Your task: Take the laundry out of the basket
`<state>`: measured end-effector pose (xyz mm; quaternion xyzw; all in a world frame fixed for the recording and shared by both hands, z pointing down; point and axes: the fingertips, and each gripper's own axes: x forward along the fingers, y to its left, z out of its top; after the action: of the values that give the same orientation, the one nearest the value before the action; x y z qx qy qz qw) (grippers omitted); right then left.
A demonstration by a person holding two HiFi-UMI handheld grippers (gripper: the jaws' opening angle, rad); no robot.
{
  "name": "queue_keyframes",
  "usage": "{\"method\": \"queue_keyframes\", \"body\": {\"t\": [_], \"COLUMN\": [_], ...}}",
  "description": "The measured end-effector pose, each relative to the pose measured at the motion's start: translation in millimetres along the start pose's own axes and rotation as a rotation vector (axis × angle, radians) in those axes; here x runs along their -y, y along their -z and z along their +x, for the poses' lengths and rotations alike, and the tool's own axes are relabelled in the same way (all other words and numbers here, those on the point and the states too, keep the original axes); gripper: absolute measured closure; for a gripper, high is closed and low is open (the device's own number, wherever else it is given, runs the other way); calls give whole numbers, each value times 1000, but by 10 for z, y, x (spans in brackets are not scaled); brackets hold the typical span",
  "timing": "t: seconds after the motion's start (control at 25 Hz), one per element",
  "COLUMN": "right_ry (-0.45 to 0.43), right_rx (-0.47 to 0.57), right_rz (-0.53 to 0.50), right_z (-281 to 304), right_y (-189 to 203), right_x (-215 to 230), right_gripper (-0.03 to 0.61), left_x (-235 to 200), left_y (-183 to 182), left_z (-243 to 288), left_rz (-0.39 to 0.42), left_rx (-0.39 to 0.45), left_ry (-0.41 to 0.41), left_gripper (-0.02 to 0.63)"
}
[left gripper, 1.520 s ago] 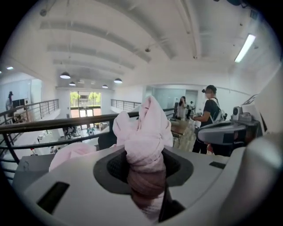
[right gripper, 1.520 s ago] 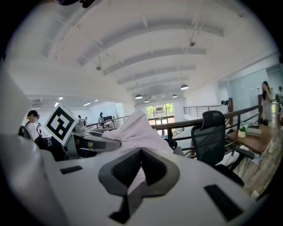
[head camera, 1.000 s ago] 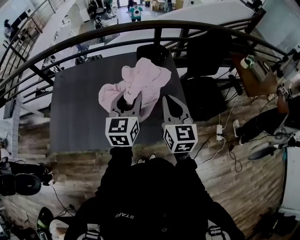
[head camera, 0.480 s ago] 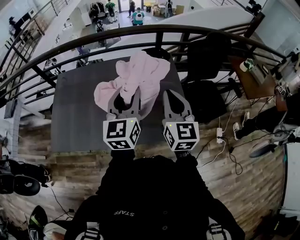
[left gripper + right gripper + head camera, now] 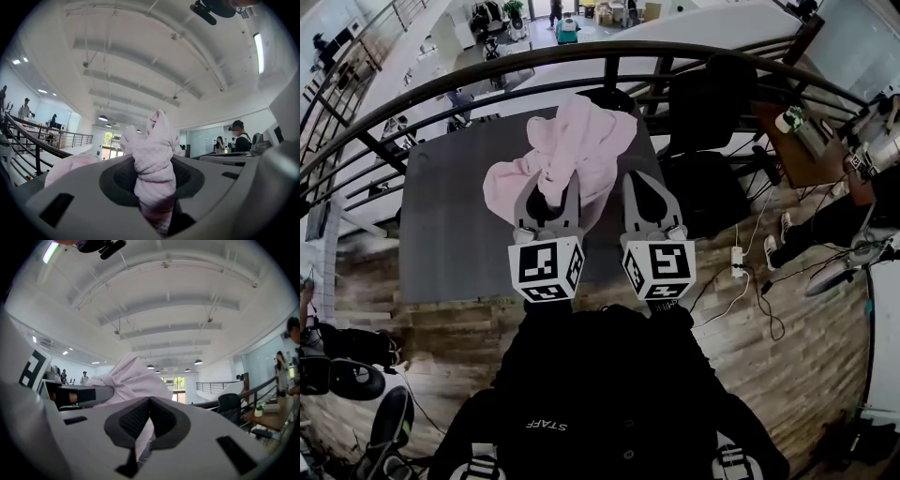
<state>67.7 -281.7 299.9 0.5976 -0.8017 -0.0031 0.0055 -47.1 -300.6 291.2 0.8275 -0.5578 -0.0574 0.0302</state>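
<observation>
A pale pink cloth (image 5: 572, 150) hangs bunched above the dark table (image 5: 450, 225). My left gripper (image 5: 547, 192) is shut on a twisted rope of that pink cloth (image 5: 154, 173), which fills the gap between its pads. My right gripper (image 5: 633, 183) is close beside it on the right, at the cloth's right edge. Its pads meet at the tips, with a thin strip of the pink cloth (image 5: 140, 432) in the slit between them. The black basket (image 5: 614, 94) stands at the table's far edge, mostly hidden behind the cloth.
A curved black railing (image 5: 487, 70) runs just past the table's far side. A black office chair (image 5: 703, 178) stands right of the table, and cables and a power strip (image 5: 737, 261) lie on the wooden floor. People stand in the distance.
Both grippers have risen a little with the pink cloth, which now covers more of the basket. The hold on the cloth looks the same.
</observation>
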Motion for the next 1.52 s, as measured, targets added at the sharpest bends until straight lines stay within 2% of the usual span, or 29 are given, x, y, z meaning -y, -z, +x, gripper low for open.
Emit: {"method": "queue_keyframes", "body": {"t": [0.32, 1.52], "right_ry": [-2, -5], "right_rx": [-3, 5], "right_rz": [3, 13], "right_z": [-7, -33], "right_y": [46, 28], "right_x": [60, 55], "right_gripper": [565, 565], "left_x": [88, 123], "left_y": [64, 89], "left_z": [39, 27], "left_rz": [27, 38], "left_rx": [-10, -23], "left_ry": [1, -6], "left_gripper": [471, 471]}}
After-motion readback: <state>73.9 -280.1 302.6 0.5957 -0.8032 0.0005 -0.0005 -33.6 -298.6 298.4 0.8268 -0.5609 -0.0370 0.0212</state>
